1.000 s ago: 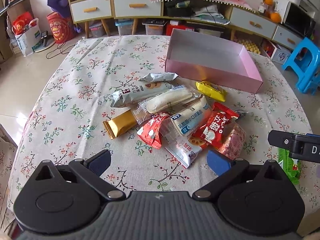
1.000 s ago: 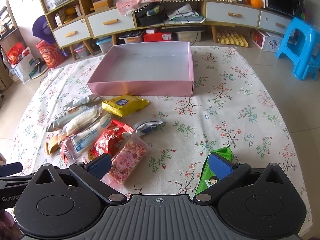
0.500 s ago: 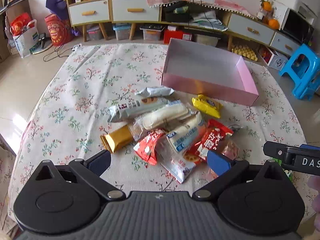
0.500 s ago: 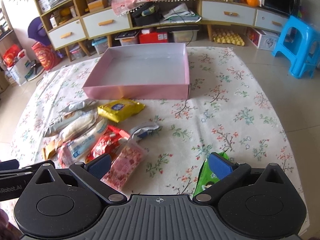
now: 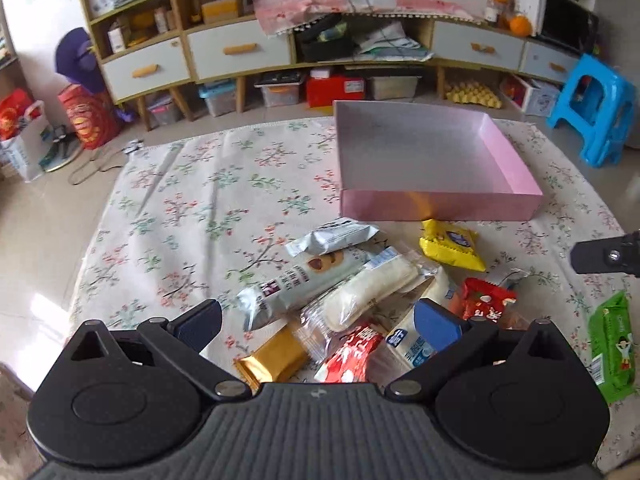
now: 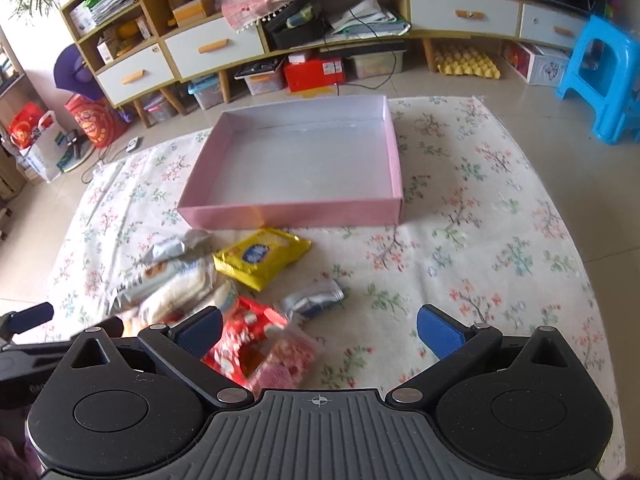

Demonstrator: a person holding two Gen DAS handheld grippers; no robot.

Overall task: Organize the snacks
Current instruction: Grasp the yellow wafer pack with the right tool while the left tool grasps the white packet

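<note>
Both tools, left tool (image 5: 316,320) and right tool (image 6: 318,326), were spread and empty over the overlapping snack pile (image 5: 360,300); a pinch could've dragged neighbouring packets short of the pink box (image 6: 288,212).

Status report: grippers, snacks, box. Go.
Left hand-held gripper open, right hand-held gripper open, both empty. Snacks piled beside pink box, none inside. Nothing blocking.
</note>
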